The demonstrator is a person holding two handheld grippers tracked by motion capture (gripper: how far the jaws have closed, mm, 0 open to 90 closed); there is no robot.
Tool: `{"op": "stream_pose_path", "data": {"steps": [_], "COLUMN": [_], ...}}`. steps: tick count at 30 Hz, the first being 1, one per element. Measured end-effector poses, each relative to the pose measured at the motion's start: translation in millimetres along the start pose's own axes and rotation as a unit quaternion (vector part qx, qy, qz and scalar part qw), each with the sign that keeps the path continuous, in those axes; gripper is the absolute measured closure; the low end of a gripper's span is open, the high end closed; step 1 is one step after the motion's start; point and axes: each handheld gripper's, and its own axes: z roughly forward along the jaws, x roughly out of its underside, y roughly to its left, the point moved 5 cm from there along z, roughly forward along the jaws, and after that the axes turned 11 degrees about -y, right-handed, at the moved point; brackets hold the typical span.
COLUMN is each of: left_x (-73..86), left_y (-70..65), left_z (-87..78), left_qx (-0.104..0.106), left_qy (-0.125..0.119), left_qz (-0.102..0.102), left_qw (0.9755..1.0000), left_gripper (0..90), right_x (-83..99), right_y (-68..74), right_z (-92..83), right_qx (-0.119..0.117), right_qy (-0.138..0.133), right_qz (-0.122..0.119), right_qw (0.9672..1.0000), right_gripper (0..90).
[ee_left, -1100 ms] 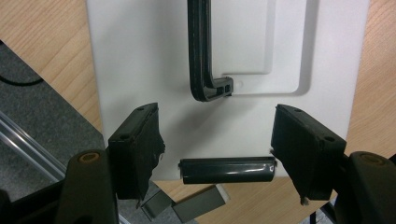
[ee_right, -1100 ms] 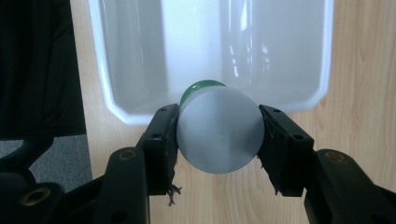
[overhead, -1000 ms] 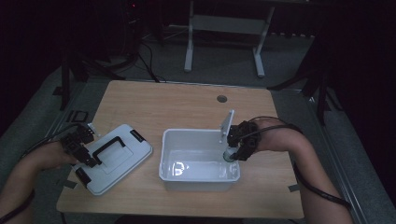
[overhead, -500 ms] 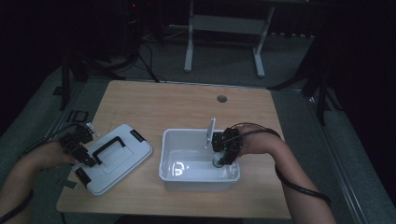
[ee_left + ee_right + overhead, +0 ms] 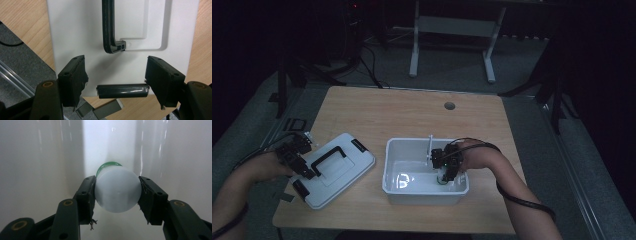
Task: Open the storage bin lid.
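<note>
- Descent marks the change: the right gripper (image 5: 446, 169), which a second ago hung above the far right rim of the white rectangular plastic bin (image 5: 393, 150), now sits low inside it, near the right wall.
- Its jaws are clenched on a small white-capped container with a green band (image 5: 117, 192); the right gripper view has the pads pressing both sides of the round white cap, with the bin's pale walls close behind.
- That container is therefore inside the bin, at its right end, held and not yet let go; whether it touches the floor of the bin cannot be told.
- Left gripper (image 5: 116, 80) has kept its place over the near left end of the flat white plastic lid with a black handle (image 5: 347, 167), which lies on the wooden table (image 5: 412, 112) left of the bin.
- Its jaws are released, straddling a black latch (image 5: 122, 91) on the lid's edge without pressing it.
- Judged from this, releasing the container comes next, then fitting the lid.
</note>
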Motion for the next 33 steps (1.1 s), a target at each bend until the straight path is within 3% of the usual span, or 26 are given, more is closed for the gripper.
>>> {"op": "stream_pose_path", "data": {"steps": [11, 19, 28, 33], "left_x": [-1.6, -0.9, -0.6, -0.5], "left_y": [-0.5, -1.0, -1.2, -1.1], "left_z": [1.1, 1.3, 1.3, 0.1], "left_qx": [0.000, 0.001, 0.001, 0.000], "left_qy": [0.000, -0.001, 0.000, -0.001], "left_qz": [0.003, 0.000, -0.001, -0.001], "left_qw": [1.0000, 1.0000, 1.0000, 1.0000], "left_gripper": [32.5, 32.5, 32.5, 32.5], "right_x": [1.8, 3.3, 0.2, -3.5], "right_y": [1.4, 2.7, 6.7, 4.3], "right_z": [21.5, 25.2, 15.4, -4.1], "right_qx": [-0.006, -0.009, -0.017, -0.012], "right_qy": [0.027, 0.038, 0.024, 0.006], "right_qz": [-0.003, -0.005, 0.001, 0.007], "right_qw": [0.9996, 0.9992, 0.9996, 0.9999], "right_gripper": [49.9, 49.5, 41.0, 39.3]}}
